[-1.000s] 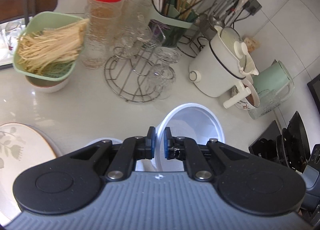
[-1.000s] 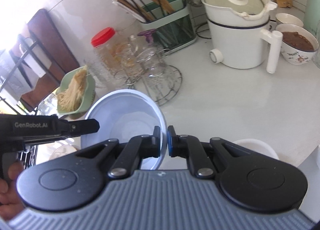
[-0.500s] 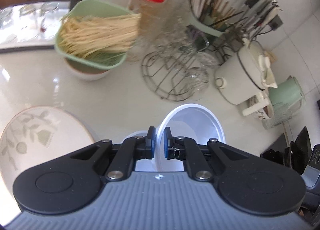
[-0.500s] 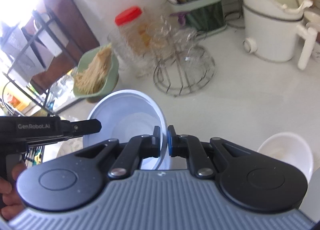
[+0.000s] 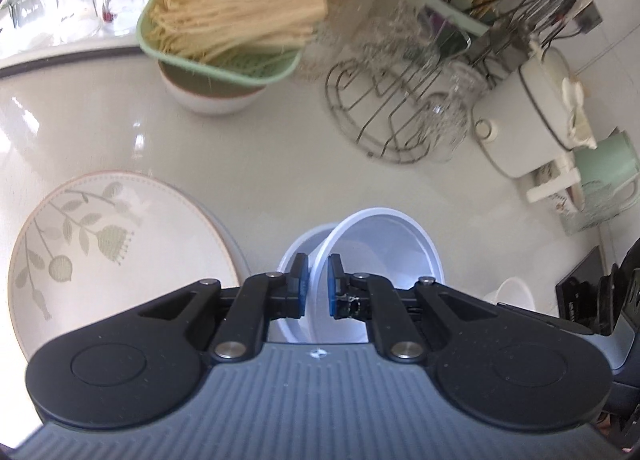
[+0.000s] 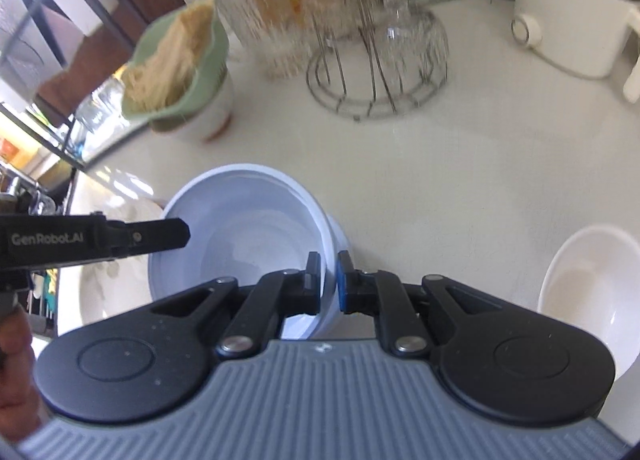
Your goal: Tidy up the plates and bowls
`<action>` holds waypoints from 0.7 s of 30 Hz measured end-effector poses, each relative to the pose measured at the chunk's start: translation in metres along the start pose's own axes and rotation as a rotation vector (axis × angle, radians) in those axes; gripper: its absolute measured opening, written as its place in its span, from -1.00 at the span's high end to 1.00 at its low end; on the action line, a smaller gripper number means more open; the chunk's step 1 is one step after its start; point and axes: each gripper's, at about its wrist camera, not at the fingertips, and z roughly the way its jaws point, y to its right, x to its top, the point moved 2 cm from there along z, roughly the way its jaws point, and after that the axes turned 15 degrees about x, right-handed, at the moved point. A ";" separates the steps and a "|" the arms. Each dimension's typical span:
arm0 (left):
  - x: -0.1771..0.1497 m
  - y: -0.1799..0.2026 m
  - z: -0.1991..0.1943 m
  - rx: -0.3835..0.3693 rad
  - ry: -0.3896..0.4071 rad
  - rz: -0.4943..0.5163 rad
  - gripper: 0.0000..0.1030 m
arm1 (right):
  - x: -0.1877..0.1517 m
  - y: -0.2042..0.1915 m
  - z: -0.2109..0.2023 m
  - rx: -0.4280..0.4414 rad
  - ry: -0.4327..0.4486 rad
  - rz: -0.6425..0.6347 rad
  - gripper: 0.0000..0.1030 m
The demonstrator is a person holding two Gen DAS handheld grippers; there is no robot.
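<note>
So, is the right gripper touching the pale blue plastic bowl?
Touching. The right wrist view shows the right gripper with both pads pressed on the rim of the pale blue plastic bowl.

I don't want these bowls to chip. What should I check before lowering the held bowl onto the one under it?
1. Left gripper clamped on held bowl rim: ok.
2. Right gripper clamped on opposite rim: ok.
3. Lower bowl directly beneath: cannot tell, only its edge shows.
4. Held bowl level: not ok, looks tilted.
5. Floral plate clear of the bowls: ok.
6. Small white bowl out of the way: ok.
</note>
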 end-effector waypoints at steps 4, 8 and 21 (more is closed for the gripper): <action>-0.002 0.002 0.009 0.025 -0.039 0.025 0.81 | -0.002 0.005 0.006 0.002 -0.014 0.021 0.75; -0.007 0.002 0.012 0.045 -0.055 0.037 0.80 | 0.000 0.005 0.008 0.011 -0.017 0.011 0.75; -0.006 0.004 -0.010 0.045 -0.014 0.040 0.52 | 0.008 -0.003 -0.011 0.048 0.040 -0.026 0.52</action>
